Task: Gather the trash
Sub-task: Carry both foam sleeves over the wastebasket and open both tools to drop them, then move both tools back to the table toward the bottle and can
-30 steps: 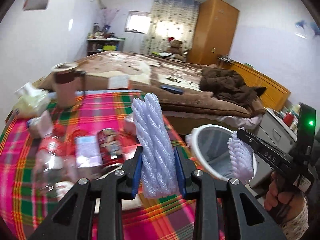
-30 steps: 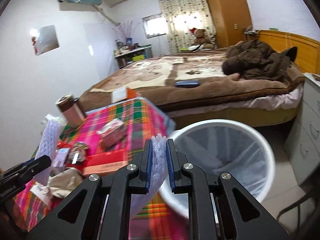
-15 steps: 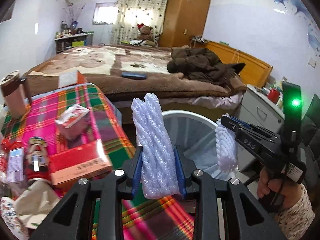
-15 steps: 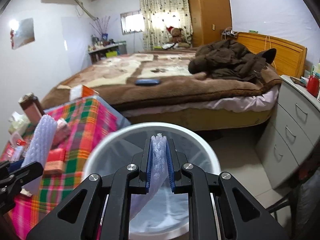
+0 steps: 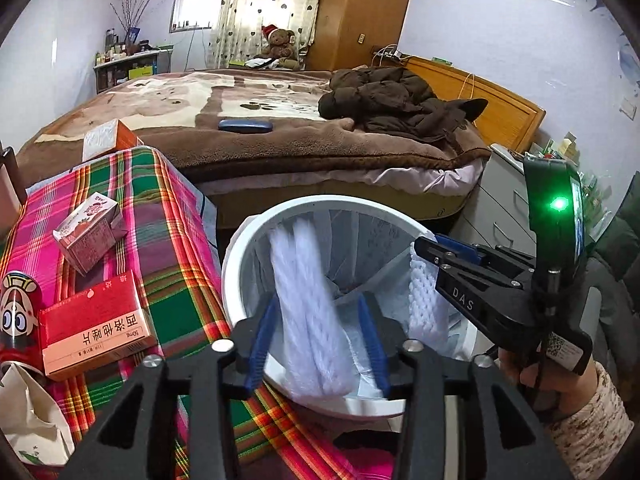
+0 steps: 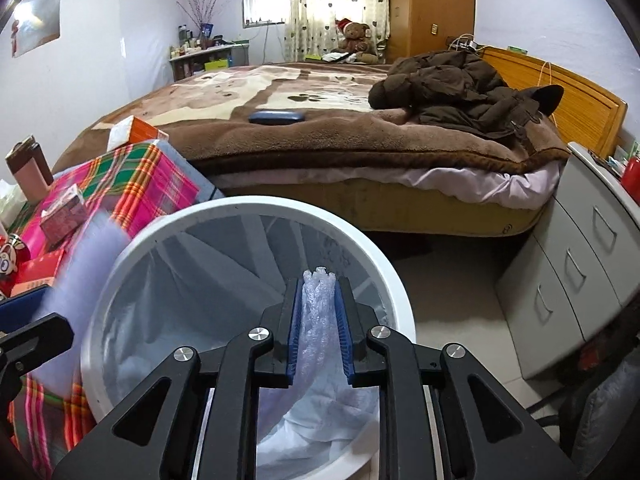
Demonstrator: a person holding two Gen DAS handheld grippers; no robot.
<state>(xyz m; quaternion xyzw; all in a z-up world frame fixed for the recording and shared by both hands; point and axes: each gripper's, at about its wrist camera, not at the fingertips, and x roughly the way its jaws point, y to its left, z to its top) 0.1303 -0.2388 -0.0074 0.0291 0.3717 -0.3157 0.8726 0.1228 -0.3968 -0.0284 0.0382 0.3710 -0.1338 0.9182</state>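
Note:
A white trash bin [image 5: 236, 248] with a clear liner stands beside the plaid table; it also shows in the right wrist view [image 6: 376, 256]. My left gripper [image 5: 316, 332] is open over the bin, and a white foam net sleeve [image 5: 308, 312], blurred, is slipping down between its pads. My right gripper [image 6: 318, 320] is shut on a second foam net [image 6: 318, 312] above the bin's mouth; that net also shows in the left wrist view [image 5: 426, 300].
The plaid-covered table [image 5: 160, 216] at left holds a red box [image 5: 92, 332], a small carton [image 5: 86, 236], a can [image 5: 18, 312] and a paper bag [image 5: 28, 424]. A bed [image 5: 280, 132] lies behind. Grey drawers [image 6: 588, 264] stand at right.
Both grippers moved right from the table to over the bin. My left gripper has opened and its foam net is dropping. The right gripper still holds its net.

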